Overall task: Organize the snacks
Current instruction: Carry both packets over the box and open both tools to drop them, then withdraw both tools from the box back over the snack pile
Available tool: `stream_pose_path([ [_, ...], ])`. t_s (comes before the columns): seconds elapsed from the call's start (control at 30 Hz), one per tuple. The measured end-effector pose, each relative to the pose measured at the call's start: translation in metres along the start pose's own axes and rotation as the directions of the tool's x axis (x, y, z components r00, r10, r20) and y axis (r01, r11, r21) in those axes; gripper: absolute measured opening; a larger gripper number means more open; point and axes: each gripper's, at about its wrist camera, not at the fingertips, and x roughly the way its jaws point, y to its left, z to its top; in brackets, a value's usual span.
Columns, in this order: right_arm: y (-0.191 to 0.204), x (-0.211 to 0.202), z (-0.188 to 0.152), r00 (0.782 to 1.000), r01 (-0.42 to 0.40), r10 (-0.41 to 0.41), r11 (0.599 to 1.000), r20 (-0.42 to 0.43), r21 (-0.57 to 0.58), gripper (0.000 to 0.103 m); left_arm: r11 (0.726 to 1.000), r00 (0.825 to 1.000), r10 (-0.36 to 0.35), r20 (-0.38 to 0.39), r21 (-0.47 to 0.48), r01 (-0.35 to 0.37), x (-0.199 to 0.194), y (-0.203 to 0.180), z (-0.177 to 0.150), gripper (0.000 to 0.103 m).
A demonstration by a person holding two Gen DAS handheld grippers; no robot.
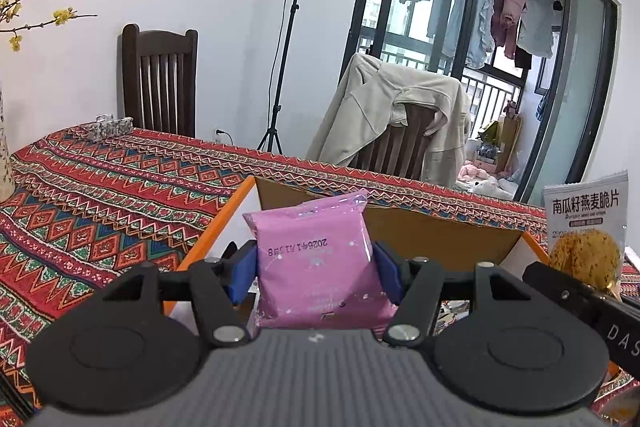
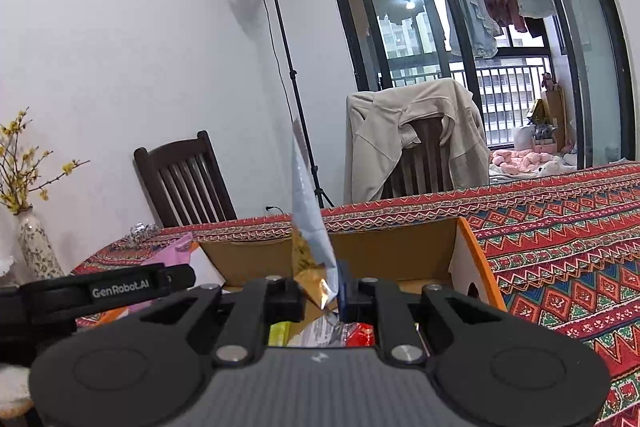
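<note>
My left gripper (image 1: 316,267) is shut on a pink snack packet (image 1: 316,259), held upright between the blue pads over the near side of an open cardboard box (image 1: 440,231) with orange-edged flaps. At the right edge of the left wrist view stands a grey oat-crisp packet (image 1: 586,223), pinched by the other gripper. In the right wrist view my right gripper (image 2: 324,291) is shut on that grey packet (image 2: 310,219), seen edge-on, above the same box (image 2: 400,251). Several snack wrappers (image 2: 332,335) lie inside the box. The pink packet (image 2: 176,251) shows at the left.
A red patterned tablecloth (image 1: 100,195) covers the table. Behind it stand a dark wooden chair (image 1: 160,83), a chair draped with a beige jacket (image 1: 396,107) and a light stand (image 2: 288,67). A vase of yellow flowers (image 2: 32,243) sits at the left.
</note>
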Motion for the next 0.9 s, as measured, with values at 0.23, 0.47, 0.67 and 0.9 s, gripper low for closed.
stream_pose_path([
  [0.23,-0.004,-0.001,-0.001,0.999,0.03,-0.029,0.999,-0.02,0.019,0.042,1.0,0.998,-0.002,0.06,-0.015,0.003,-0.01,0.002,-0.002,0.092],
  [0.47,-0.008,-0.011,0.0,0.998,0.055,-0.055,0.998,0.002,0.039,0.103,0.997,0.992,0.041,0.12,-0.076,-0.031,-0.019,0.011,0.0,0.103],
  [0.67,-0.006,-0.013,0.0,0.998,0.056,-0.056,0.998,-0.003,0.028,0.103,0.995,0.993,0.054,0.101,-0.092,-0.045,-0.024,0.014,0.006,0.103],
  [0.9,-0.01,-0.025,0.005,0.999,0.036,-0.036,0.998,0.01,0.049,0.103,0.992,0.991,0.074,0.115,-0.106,-0.061,-0.057,0.022,0.018,0.103],
])
